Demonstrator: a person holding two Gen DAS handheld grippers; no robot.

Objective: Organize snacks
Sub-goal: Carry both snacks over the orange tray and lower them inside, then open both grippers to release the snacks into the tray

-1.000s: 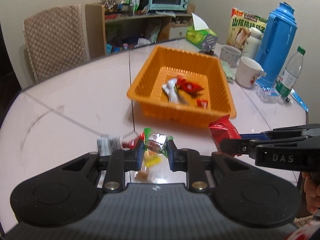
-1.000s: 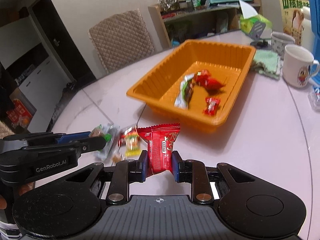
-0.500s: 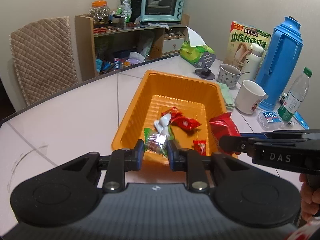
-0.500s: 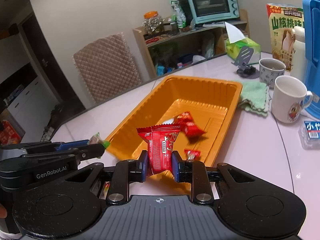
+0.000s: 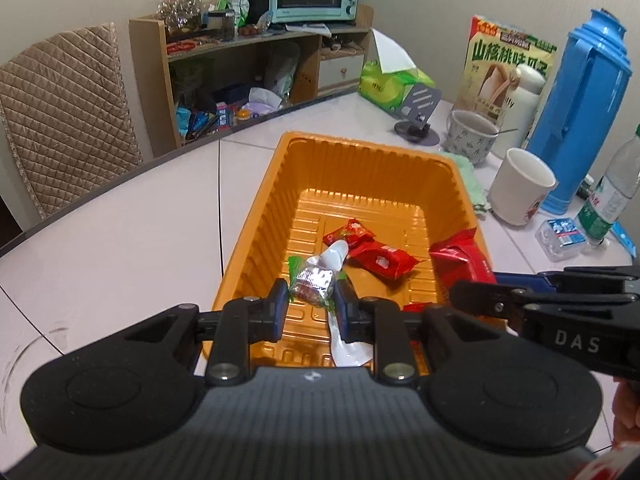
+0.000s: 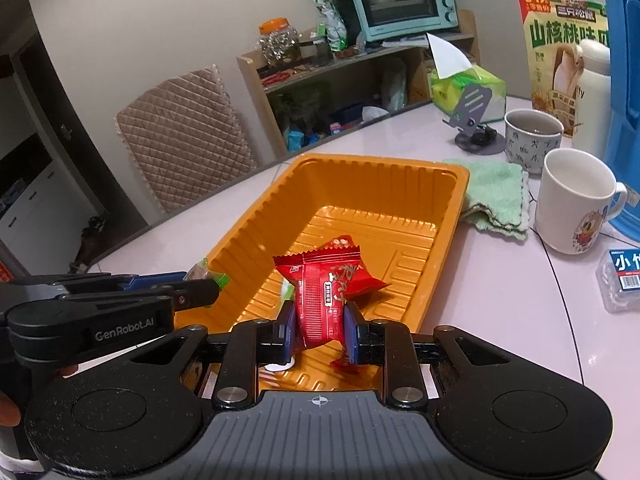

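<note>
The left gripper [image 5: 311, 298] angles steeply down over the near end of the orange tray [image 5: 256, 216], its two fingers pinching a small silver-and-green wrapped candy [image 5: 313, 280] that hangs above the tray floor. Beside it, on its right, the right gripper [image 6: 320, 330] tilts downward at much the same slant and clamps a red snack packet [image 6: 322, 296] upright between its blue-padded fingers, also over the tray's near end. In the left wrist view the right gripper's black body reaches in from the right edge with the red packet sticking out past its tip; in the right wrist view the left gripper comes in from the left edge with the green candy end showing at its tip. Part of a hand [image 5: 626, 404] shows at the right edge behind the right gripper's body.

On the tray floor lie two red wrapped snacks [image 5: 378, 258], a white-and-green wrapper [image 5: 338, 254] and a small red candy [image 6: 344, 362] close to the near wall.

The tray sits on a pale counter [image 5: 120, 240]. Just past its far right corner lies a folded green cloth [image 6: 496, 196], then a white mug [image 6: 576, 200], a patterned cup [image 6: 532, 138], a blue thermos [image 5: 580, 112] and a water bottle [image 5: 612, 196].
</note>
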